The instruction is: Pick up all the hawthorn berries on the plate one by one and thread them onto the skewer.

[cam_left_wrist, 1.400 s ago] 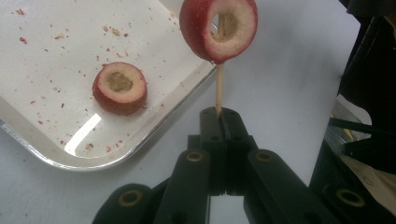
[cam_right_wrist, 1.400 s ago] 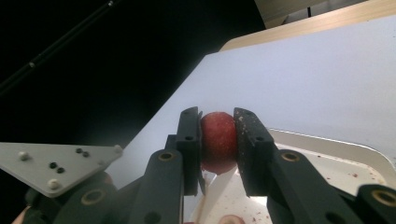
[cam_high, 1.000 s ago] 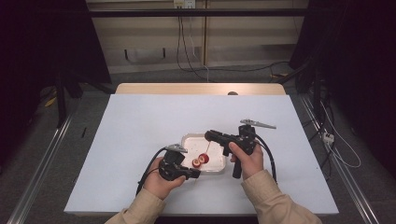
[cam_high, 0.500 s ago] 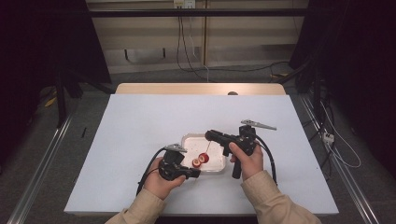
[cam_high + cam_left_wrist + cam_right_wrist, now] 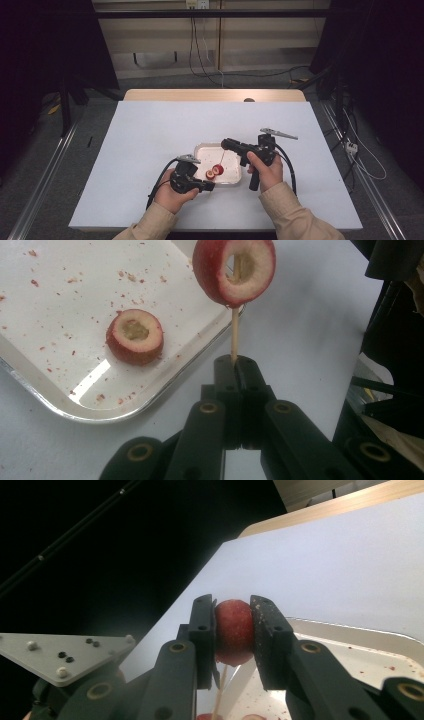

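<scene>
Left hand-held gripper [image 5: 235,365] pinches a skewer [image 5: 234,337]; right hand-held gripper [image 5: 234,630] clamps the fruit [image 5: 233,630], seemingly just above the tray's near rim [image 5: 165,385].

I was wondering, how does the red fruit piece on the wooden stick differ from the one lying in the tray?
The fruit piece on the stick is raised above the tray, standing on edge; the fruit piece in the tray lies flat, cut face up. The skewered one has a hole right through it; the lying one shows a filled hollow. Both have red skin and pale flesh.
</scene>
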`<state>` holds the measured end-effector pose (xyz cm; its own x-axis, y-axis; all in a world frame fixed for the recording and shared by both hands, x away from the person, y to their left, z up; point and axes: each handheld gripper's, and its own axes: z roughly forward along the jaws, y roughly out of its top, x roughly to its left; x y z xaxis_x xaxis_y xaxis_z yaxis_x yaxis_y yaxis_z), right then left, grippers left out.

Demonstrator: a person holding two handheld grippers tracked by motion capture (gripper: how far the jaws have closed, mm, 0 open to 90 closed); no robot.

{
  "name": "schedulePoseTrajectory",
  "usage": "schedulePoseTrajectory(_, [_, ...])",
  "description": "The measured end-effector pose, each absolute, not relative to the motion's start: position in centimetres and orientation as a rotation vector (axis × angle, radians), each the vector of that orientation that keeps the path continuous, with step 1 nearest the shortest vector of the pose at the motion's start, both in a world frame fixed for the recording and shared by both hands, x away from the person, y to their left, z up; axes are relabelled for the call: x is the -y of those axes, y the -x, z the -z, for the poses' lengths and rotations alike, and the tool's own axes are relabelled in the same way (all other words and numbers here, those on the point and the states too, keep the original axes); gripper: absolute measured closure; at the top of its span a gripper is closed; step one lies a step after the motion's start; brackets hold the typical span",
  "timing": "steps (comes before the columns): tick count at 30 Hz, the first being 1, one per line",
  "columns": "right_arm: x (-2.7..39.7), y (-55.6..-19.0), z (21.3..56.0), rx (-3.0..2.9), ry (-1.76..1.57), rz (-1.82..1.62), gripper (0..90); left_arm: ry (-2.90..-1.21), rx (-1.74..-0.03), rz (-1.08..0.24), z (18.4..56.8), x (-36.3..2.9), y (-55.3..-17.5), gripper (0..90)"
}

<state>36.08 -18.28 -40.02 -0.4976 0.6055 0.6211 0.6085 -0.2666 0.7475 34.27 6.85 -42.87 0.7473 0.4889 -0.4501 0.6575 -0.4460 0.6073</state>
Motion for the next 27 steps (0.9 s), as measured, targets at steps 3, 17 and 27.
schedulePoseTrajectory(3, [18.16, -36.04, 40.07, 1.894, 1.572, 1.935, 73.1, -2.142, -0.859, 0.261, 42.88, -6.73, -34.19, 90.0])
schedulePoseTrajectory(17, [18.6, -36.09, 40.25, 1.868, 1.587, 1.947, 73.1, -2.095, -0.868, 0.256, 42.48, -7.28, -34.35, 90.0])
schedulePoseTrajectory(27, [18.5, -36.12, 40.56, 1.809, 1.598, 1.947, 73.1, -2.125, -0.852, 0.276, 42.72, -6.62, -34.09, 90.0])
